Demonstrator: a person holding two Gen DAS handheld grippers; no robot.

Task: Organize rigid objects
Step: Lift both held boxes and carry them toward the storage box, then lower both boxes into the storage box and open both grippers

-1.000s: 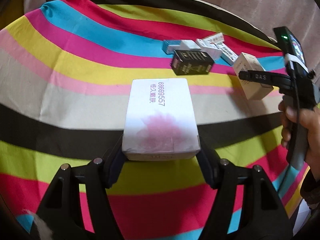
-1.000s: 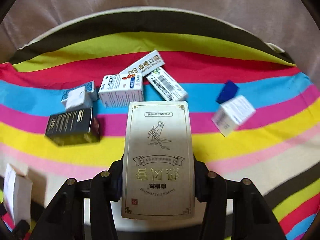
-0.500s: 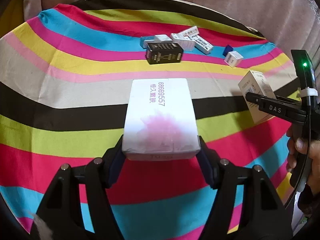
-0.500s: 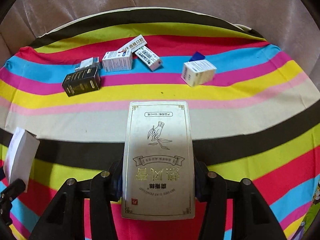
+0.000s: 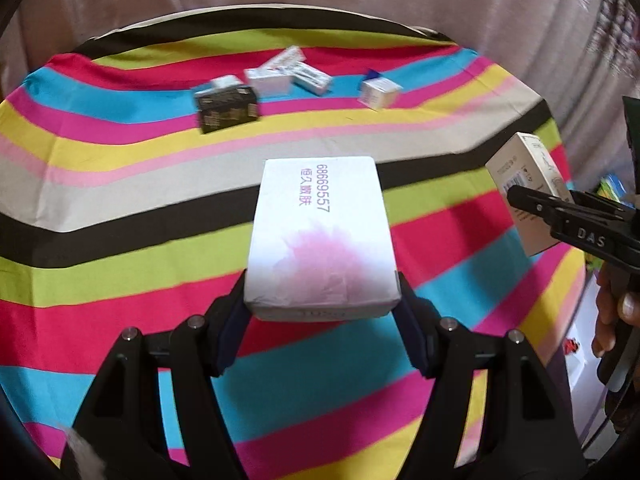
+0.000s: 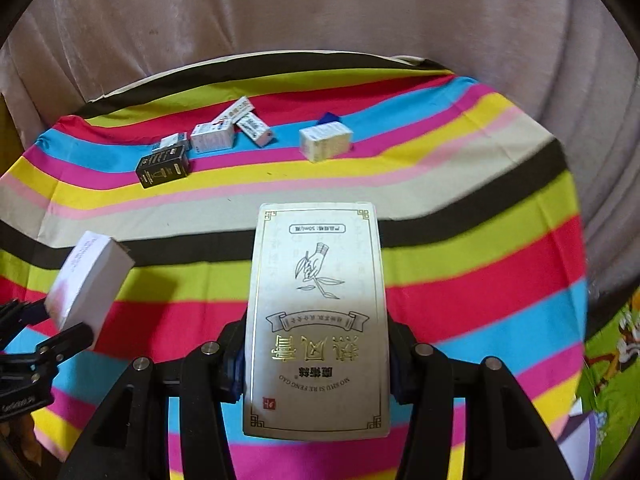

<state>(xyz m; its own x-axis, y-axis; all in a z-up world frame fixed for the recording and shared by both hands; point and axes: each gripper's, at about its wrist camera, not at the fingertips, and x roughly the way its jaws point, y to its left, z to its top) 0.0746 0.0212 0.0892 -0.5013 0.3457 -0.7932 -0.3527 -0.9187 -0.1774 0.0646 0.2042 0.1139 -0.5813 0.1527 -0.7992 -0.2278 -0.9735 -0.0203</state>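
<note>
A white box (image 5: 320, 236) with pink print was squeezed by the left gripper (image 5: 322, 312) above the striped cloth (image 5: 120, 280). A cream box (image 6: 318, 320) with gold print was squeezed by the right gripper (image 6: 318, 364). Far back, 1 black box (image 6: 163, 166) and some small white boxes (image 6: 212, 137) were blurred, their words too small to be read.

A domestic interior, probably a living room or bedroom. A tabletop draped in a boldly striped cloth (image 6: 460, 184) of many colours stands before a pale, pleated curtain (image 6: 360, 12). Small retail cartons (image 6: 326, 142) of household products lie scattered on the cloth's far side. At the right edge, a cartoon-printed children's mat or sheet (image 6: 612, 360) is partly visible.
</note>
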